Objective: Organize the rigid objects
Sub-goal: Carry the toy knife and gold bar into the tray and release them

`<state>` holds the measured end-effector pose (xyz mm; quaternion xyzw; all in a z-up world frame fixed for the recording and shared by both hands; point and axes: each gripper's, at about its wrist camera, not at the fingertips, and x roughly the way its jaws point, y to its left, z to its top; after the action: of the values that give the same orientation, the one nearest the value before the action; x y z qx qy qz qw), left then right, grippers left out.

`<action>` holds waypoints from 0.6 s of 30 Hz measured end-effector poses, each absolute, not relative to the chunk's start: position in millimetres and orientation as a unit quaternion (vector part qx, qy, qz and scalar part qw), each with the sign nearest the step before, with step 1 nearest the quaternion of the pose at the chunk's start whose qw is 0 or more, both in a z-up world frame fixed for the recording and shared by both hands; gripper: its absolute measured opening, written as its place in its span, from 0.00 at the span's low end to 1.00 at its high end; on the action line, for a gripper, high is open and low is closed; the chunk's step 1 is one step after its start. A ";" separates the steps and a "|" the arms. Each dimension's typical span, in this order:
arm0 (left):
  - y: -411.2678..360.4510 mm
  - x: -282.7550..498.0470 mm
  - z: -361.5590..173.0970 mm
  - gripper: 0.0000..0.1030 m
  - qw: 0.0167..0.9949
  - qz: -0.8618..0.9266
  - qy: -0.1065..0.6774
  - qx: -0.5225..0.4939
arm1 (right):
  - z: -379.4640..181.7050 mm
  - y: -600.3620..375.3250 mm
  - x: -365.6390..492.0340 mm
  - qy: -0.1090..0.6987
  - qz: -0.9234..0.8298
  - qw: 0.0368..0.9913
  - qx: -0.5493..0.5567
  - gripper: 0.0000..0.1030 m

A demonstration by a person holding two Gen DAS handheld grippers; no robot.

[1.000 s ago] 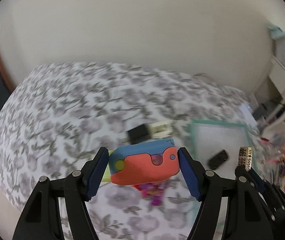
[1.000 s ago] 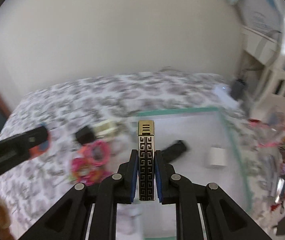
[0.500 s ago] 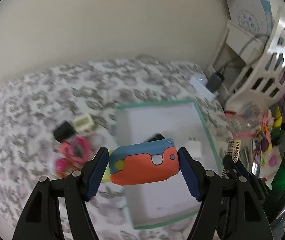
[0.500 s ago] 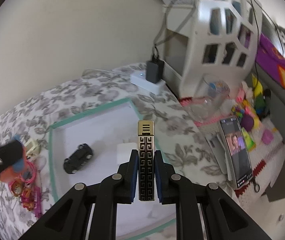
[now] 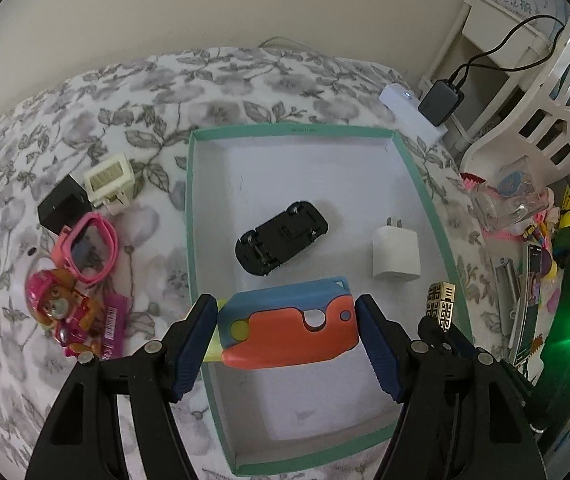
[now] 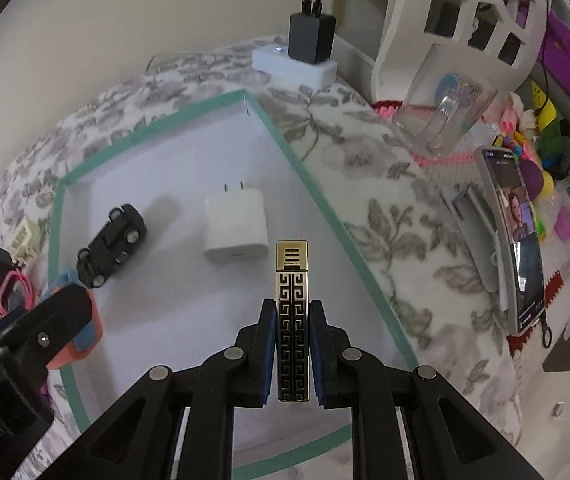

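Both grippers are loaded and hang over the box (image 5: 421,184), a shallow white tray with a teal rim on the flowered bedspread (image 5: 245,80). Left gripper (image 5: 287,332) pinches an orange-and-blue toy (image 5: 289,330) by its two short ends, the pads just catching the edges. Right gripper (image 6: 293,356) is pressed tight on a gold-and-black lighter (image 6: 293,320), held upright with its top well beyond the fingertips.

Inside the box lie an overturned car (image 5: 281,238) and a white charger (image 5: 396,254). Out on the bedspread, left of the box, sit a black cube (image 5: 63,208), a cream block (image 5: 109,178), a pink watch (image 5: 89,248) and a pink figure (image 5: 69,316).

Risks, as I judge them:
- The toy sits over the box's near left rim; released here it may strike the rim and tip out onto the bedspread.
- Its end-to-end hold looks thin, so a twist of the wrist could let it pivot or slip.
- The lighter, dropped upright from height, would likely topple and could knock the charger, which lies just ahead of it.
- The two grippers are close together; lowering both at once could make them collide.
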<state>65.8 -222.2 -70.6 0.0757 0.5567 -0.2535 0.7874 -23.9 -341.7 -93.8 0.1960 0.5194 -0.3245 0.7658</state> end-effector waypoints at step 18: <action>-222.3 67.4 -85.5 0.70 0.774 -0.248 0.578 0.071 | -101.0 -338.9 -25.7 0.527 -0.319 0.764 0.194 0.17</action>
<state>67.4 -222.3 -85.5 0.0710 0.5780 -0.2485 0.7741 -25.7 -338.9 -101.0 0.1938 0.5272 -0.3186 0.7635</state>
